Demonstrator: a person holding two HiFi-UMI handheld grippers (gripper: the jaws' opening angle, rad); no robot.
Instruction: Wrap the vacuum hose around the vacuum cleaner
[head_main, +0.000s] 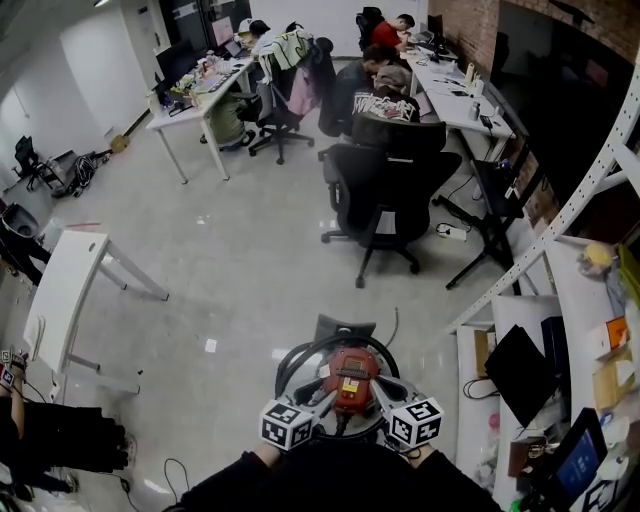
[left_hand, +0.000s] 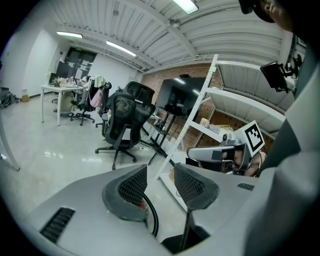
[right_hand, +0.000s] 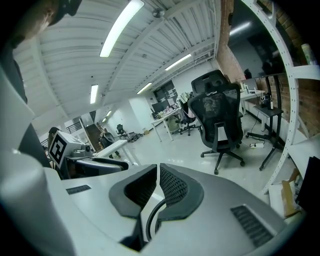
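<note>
Item: red canister vacuum cleaner with a label plate on top (head_main: 350, 378), standing on the glossy pale floor (head_main: 230, 290) at 6 o'clock in the head view, directly ahead of the person. Black flexible vacuum hose (head_main: 290, 358): lies in a loop ringing the red body, closed across 12 o'clock and running down both flanks; where its free end lies cannot be made out. Left hand-held gripper (left_hand: 160, 172): at 7 o'clock of the vacuum cleaner, jaws parted, nothing between the pads, a curve of hose passing beneath them. Right hand-held gripper (right_hand: 158, 170): at 5 o'clock, jaws closed together on nothing, hose likewise curving underneath. Status, as a judgement: wrapping appears largely complete; remaining work is probably seating or tucking the near part of the loop at 6 o'clock.
</note>
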